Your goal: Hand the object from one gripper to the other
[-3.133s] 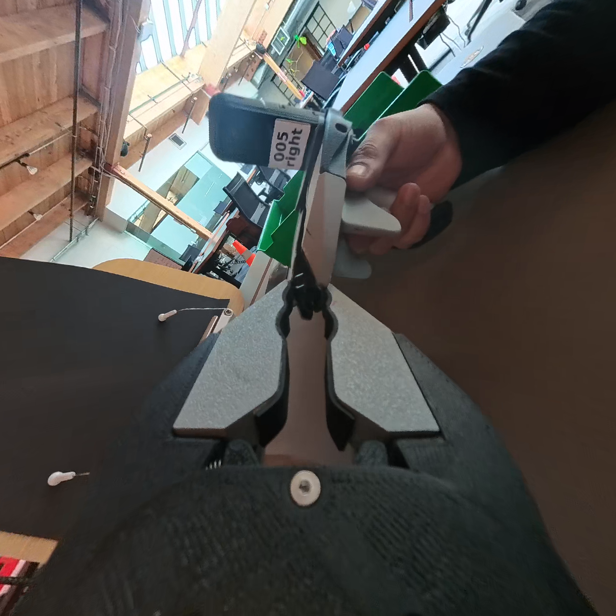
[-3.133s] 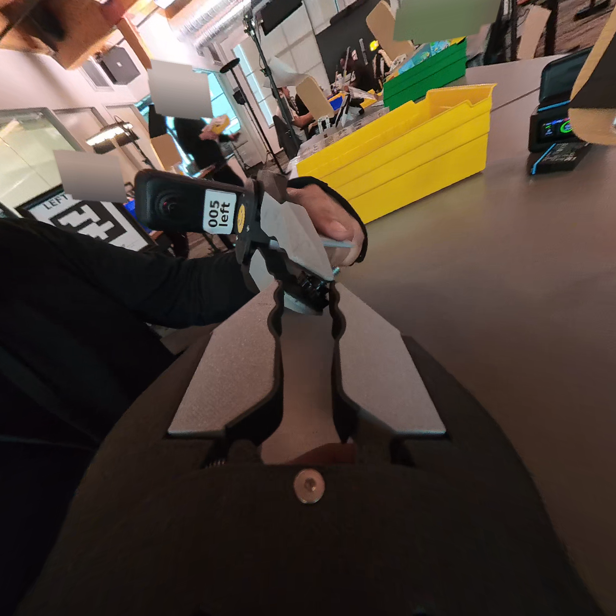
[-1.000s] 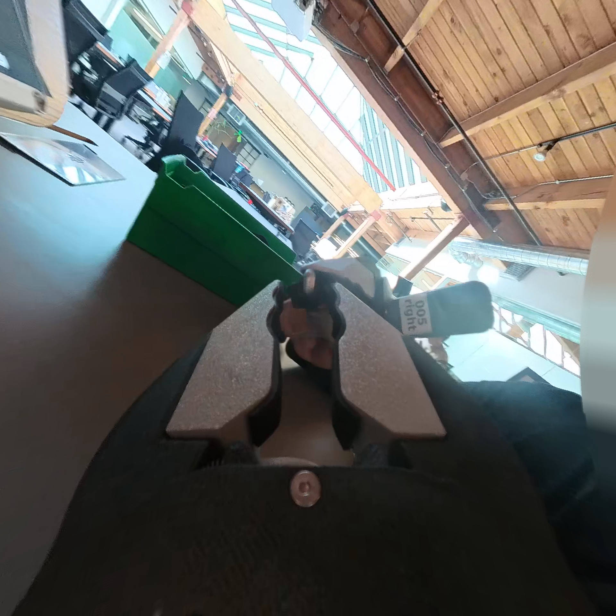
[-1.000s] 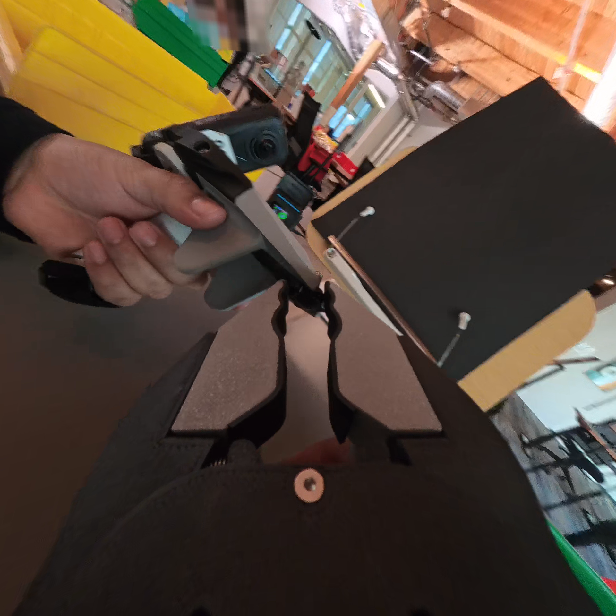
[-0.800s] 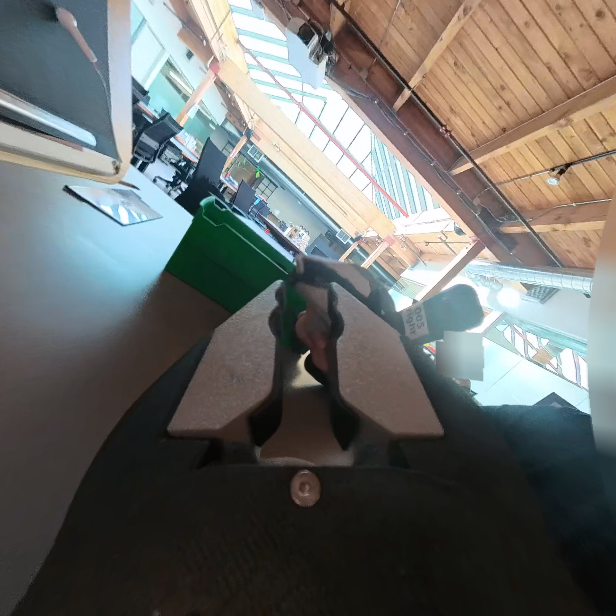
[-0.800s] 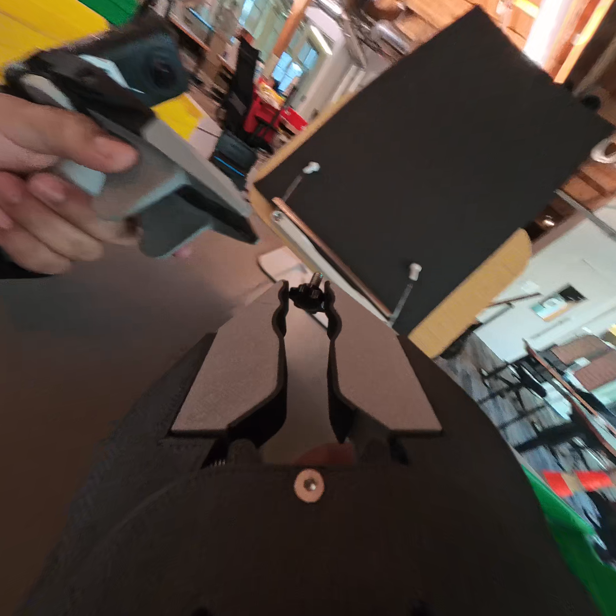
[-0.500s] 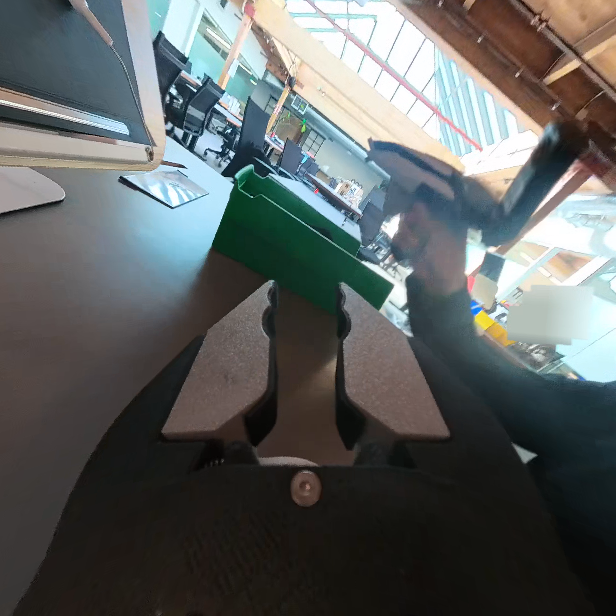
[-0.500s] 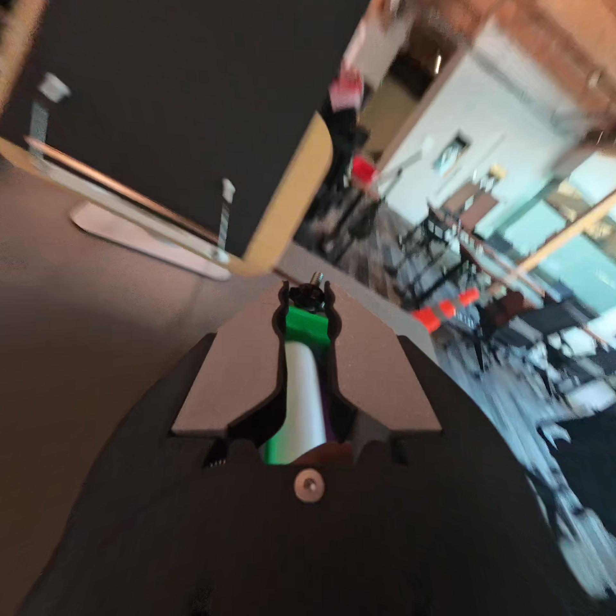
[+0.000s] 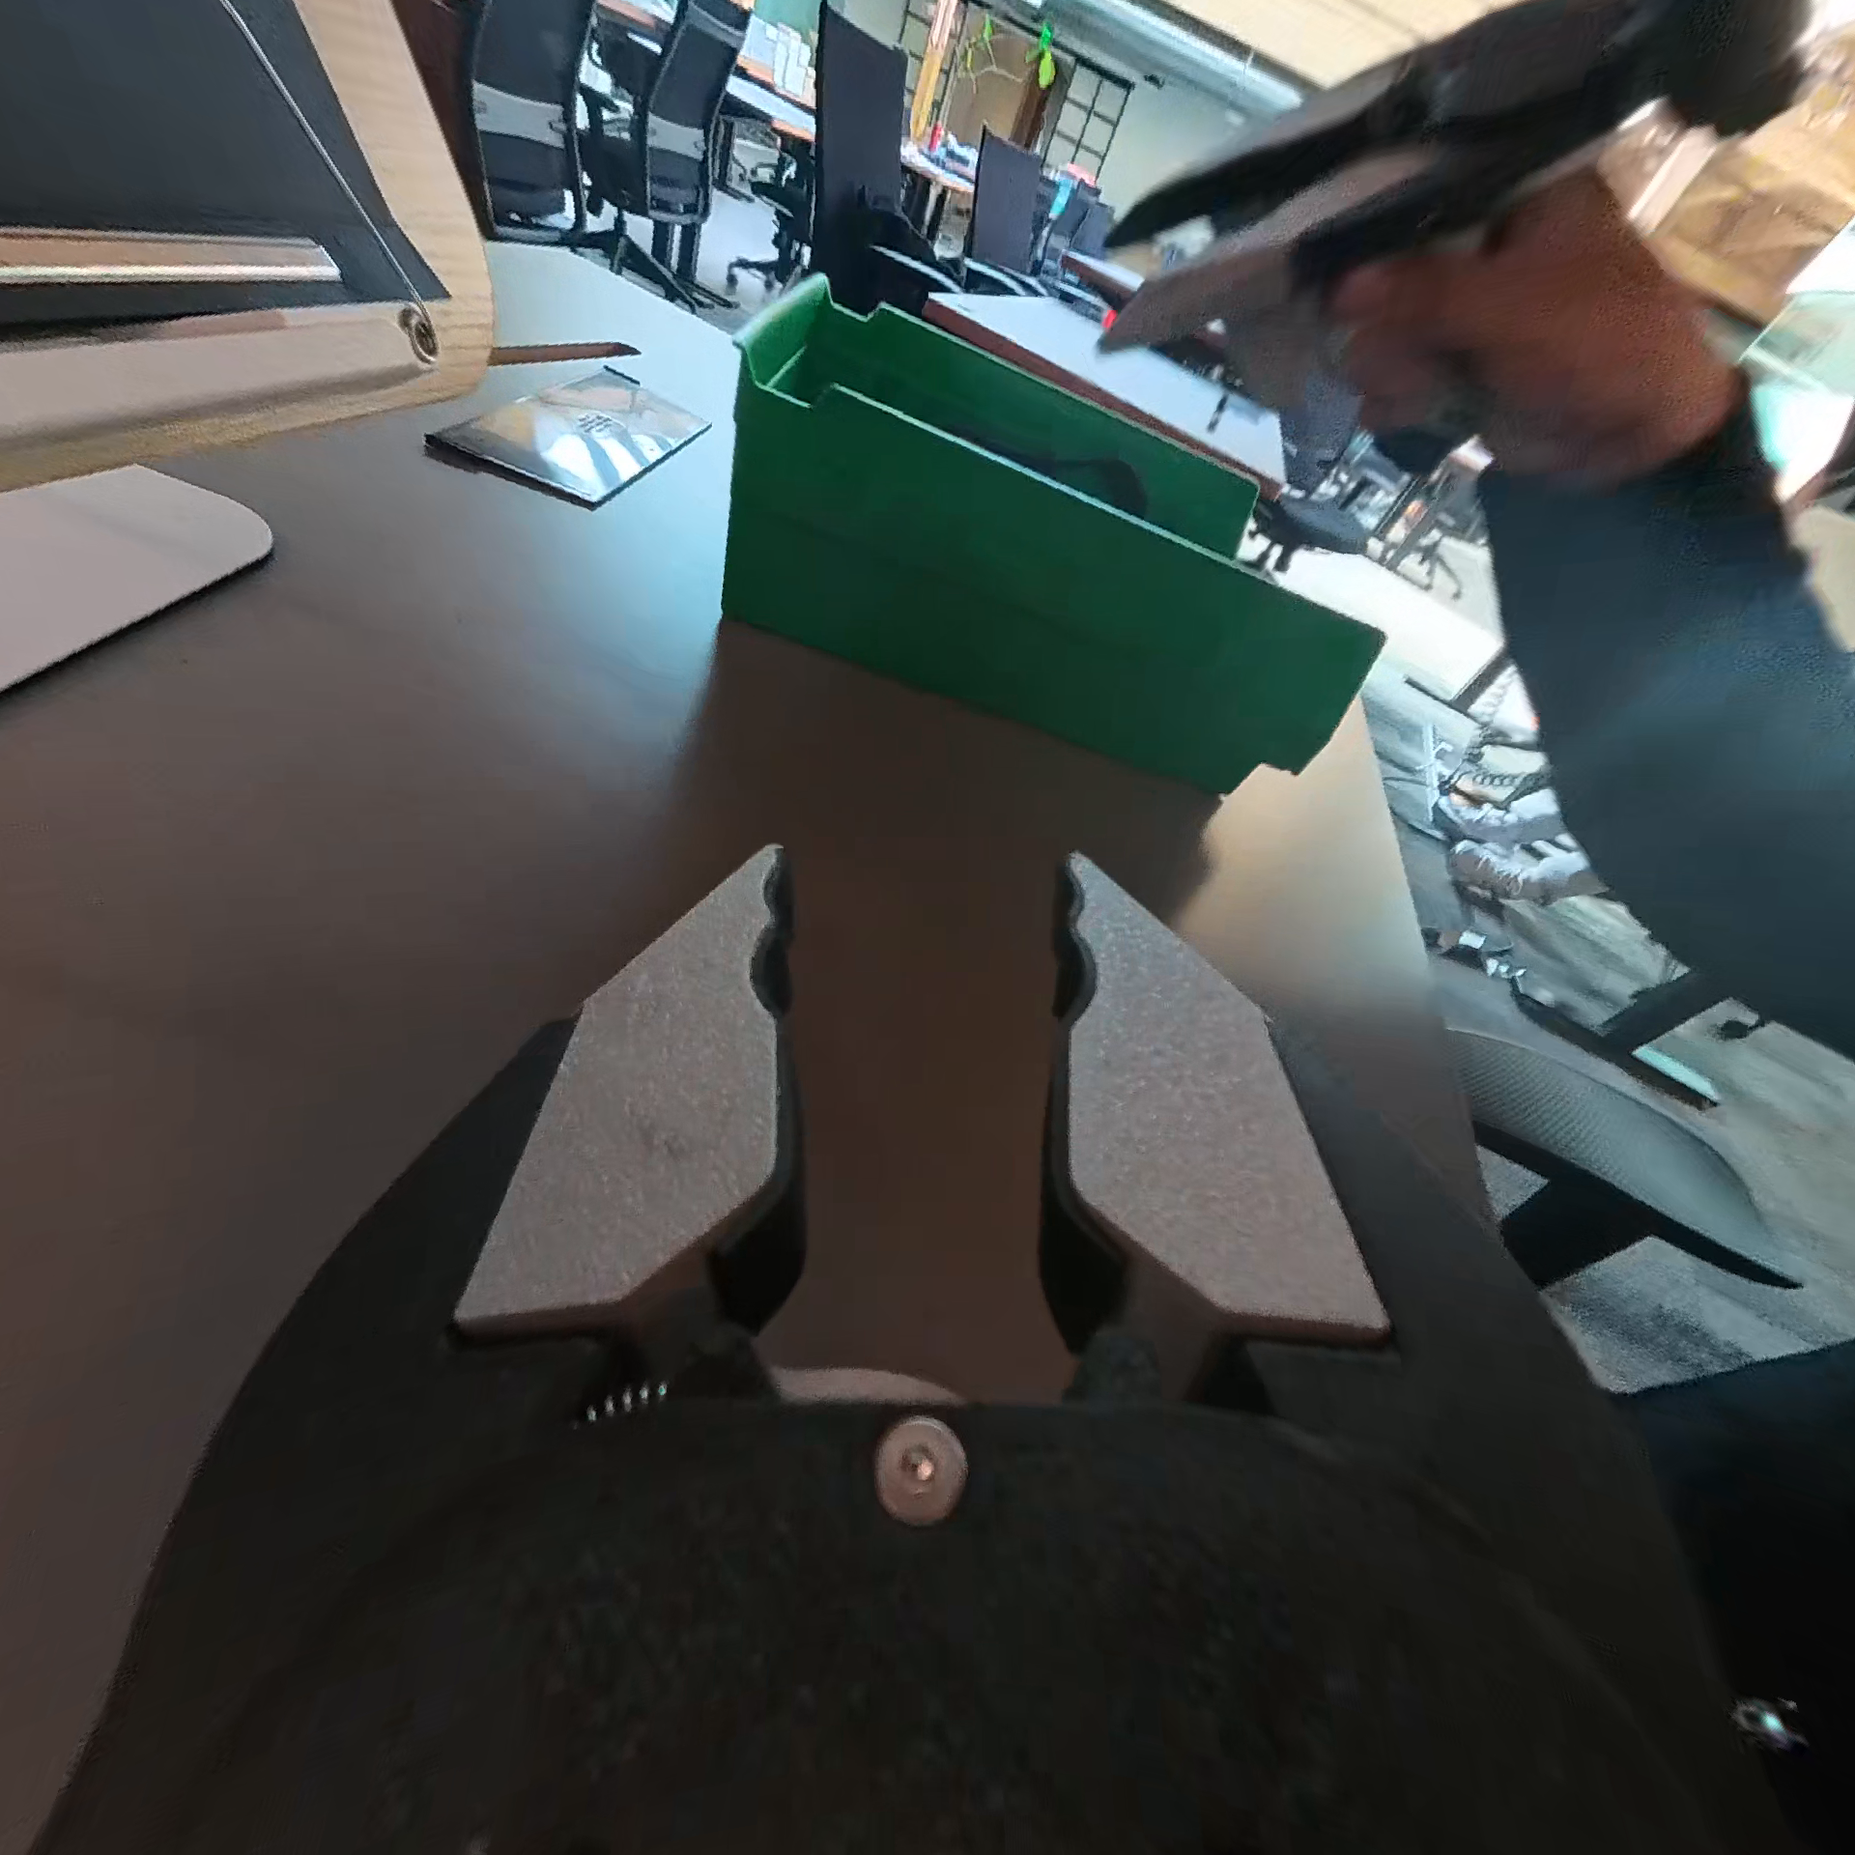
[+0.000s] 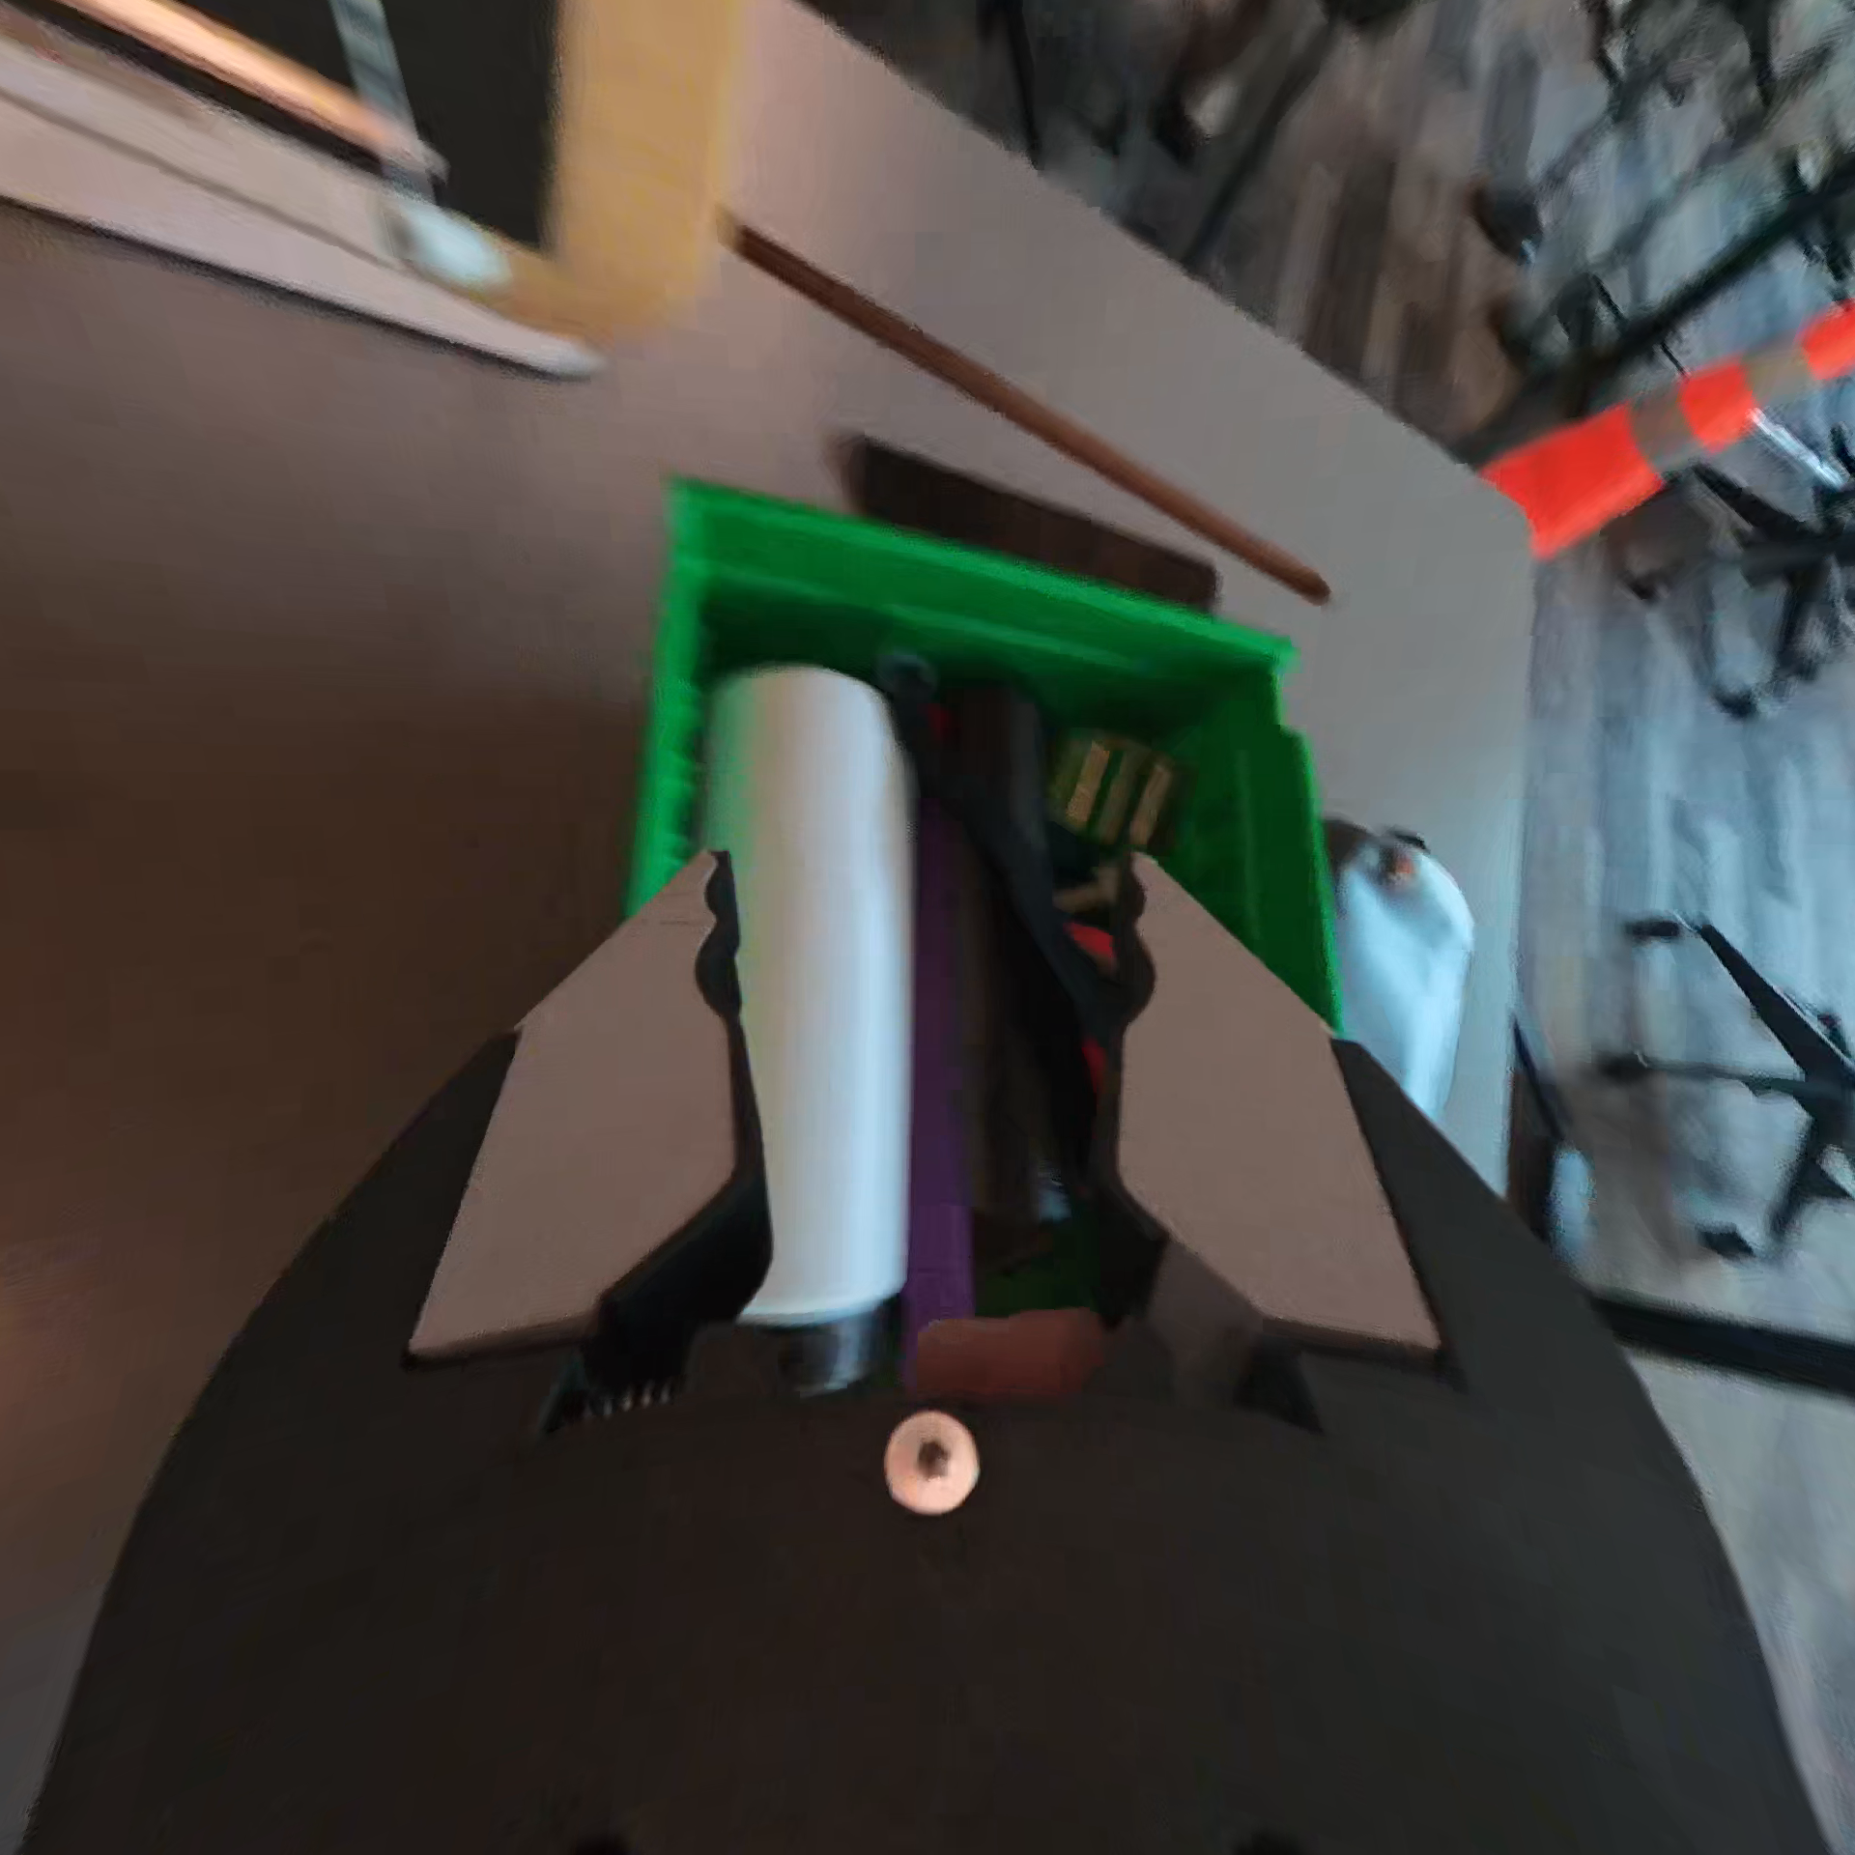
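My left gripper [image 9: 923,873] is open and empty, low over the dark table [image 9: 351,803], and points at a green bin [image 9: 1004,592]. My right gripper [image 10: 929,873] is open wide with nothing between its tips. It looks down into the green bin [image 10: 964,592]. In the left wrist view a hand holds the right gripper [image 9: 1114,291] above the bin, blurred. A small dark piece [image 10: 903,671] lies at the bin's far end; the blur hides what it is.
In the bin lie a white cylinder [image 10: 813,954], a purple strip [image 10: 939,1054] and black cables. A monitor with a white foot [image 9: 100,562] stands at the left, a shiny card [image 9: 572,442] and a thin brown stick [image 10: 1004,402] behind the bin. An office chair [image 9: 1606,1154] stands past the table's right edge. Measured from the fingertips, the small dark piece [image 10: 903,671] is 12 cm or so from the right gripper and 30 cm from the left.
A second ago both grippers met on a small black knob. The right gripper carried it off over the green bin and has now opened; the knob is no longer between its tips. The left gripper opened wider.
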`<state>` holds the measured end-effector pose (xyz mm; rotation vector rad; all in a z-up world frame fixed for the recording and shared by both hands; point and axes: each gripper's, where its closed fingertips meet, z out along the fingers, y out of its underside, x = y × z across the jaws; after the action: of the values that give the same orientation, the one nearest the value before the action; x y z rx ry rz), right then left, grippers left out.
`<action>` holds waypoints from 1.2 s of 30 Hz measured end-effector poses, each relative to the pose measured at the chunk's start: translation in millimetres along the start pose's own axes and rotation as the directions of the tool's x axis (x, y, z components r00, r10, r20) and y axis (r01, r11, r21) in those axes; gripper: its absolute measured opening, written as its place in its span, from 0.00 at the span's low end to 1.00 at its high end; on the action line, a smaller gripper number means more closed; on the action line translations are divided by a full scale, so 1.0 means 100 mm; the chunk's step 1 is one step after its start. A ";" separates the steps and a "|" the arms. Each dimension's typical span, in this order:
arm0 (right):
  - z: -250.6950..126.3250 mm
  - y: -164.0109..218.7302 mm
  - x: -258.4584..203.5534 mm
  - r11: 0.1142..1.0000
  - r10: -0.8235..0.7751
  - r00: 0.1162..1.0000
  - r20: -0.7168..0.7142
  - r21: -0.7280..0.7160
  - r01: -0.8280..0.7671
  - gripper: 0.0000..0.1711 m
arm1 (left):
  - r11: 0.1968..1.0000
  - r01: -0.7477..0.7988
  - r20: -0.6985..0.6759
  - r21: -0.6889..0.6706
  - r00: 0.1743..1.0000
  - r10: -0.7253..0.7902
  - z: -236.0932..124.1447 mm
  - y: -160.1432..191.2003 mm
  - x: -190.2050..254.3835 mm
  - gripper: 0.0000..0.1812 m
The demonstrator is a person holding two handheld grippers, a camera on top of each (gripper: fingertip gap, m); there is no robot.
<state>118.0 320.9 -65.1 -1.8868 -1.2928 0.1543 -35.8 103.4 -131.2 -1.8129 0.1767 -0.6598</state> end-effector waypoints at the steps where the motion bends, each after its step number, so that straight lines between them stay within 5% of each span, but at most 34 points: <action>1: -0.12 -0.14 -0.20 0.999 -0.005 0.998 0.057 0.054 0.002 0.43 | 1.000 -0.018 0.006 -0.017 1.000 0.018 0.02 0.03 0.00 0.27; 5: -0.53 -0.59 -1.24 0.965 -0.070 0.927 0.367 0.261 -0.031 0.43 | 0.993 -0.102 0.029 -0.065 0.994 0.104 0.07 0.11 0.04 0.27; 8: -0.51 -0.72 -1.86 0.931 -0.097 0.870 0.483 0.352 -0.092 0.40 | 0.982 -0.174 0.082 -0.073 0.980 0.179 0.08 0.10 0.02 0.29; 15: 0.51 -0.49 -2.26 0.900 -0.098 0.902 0.421 0.424 -0.100 0.40 | 0.956 -0.265 0.234 -0.126 0.929 0.288 -0.02 0.18 -0.02 0.37; 20: 0.70 -0.26 -2.33 0.932 -0.145 0.903 0.403 0.362 -0.012 0.44 | 0.937 -0.283 0.236 -0.203 0.915 0.327 -0.37 0.25 0.31 0.38; 26: 0.72 -0.23 -2.40 0.938 -0.170 0.904 0.392 0.344 0.028 0.44 | 0.919 -0.344 0.488 -0.193 0.779 0.393 -1.76 -0.51 0.28 0.27; 31: 0.73 -0.22 -2.43 0.938 -0.194 0.908 0.372 0.340 0.061 0.43 | 0.908 -0.090 0.842 -0.409 0.347 0.413 -3.61 -0.69 -1.11 0.28; 36: 0.73 -0.23 -2.44 0.937 -0.202 0.910 0.361 0.343 0.072 0.43 | 0.806 0.164 0.790 -0.569 0.380 0.481 -3.95 -0.15 -2.06 0.29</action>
<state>-48.9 164.3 -177.8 -1.5197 -1.5545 0.6597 -414.4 -130.8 -109.6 -2.4415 -0.2420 0.7610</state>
